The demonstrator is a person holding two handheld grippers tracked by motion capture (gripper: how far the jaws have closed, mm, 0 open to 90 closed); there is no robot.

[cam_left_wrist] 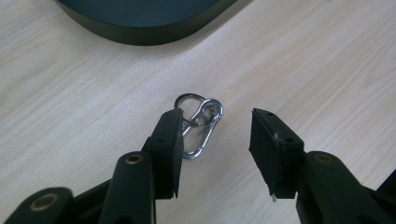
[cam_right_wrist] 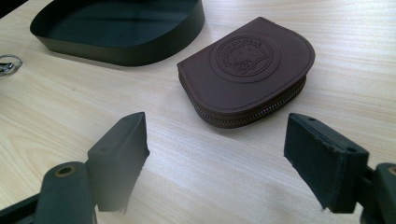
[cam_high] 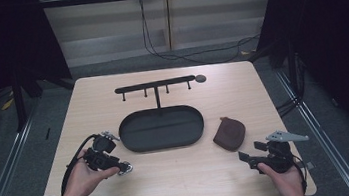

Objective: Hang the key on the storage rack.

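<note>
The left gripper (cam_left_wrist: 215, 135) stood with its jaws parted over a small metal carabiner (cam_left_wrist: 201, 127) with a key ring, which lay flat on the table (cam_high: 182, 177) just near of the dark oval tray (cam_left_wrist: 140, 21). The clip sat against the inside of one pad, not centred in the gap, and nothing was pinched yet. Closing from there could have nudged the clip sideways or caught only the thin ring, letting the clip swing or drop. Being so flat, it might also have slipped under the pads if they came down too high.

To the right, the right gripper (cam_right_wrist: 217, 154) was released, jaws wide, a little near of the brown coin pouch (cam_right_wrist: 247, 70) and apart from it.
</note>
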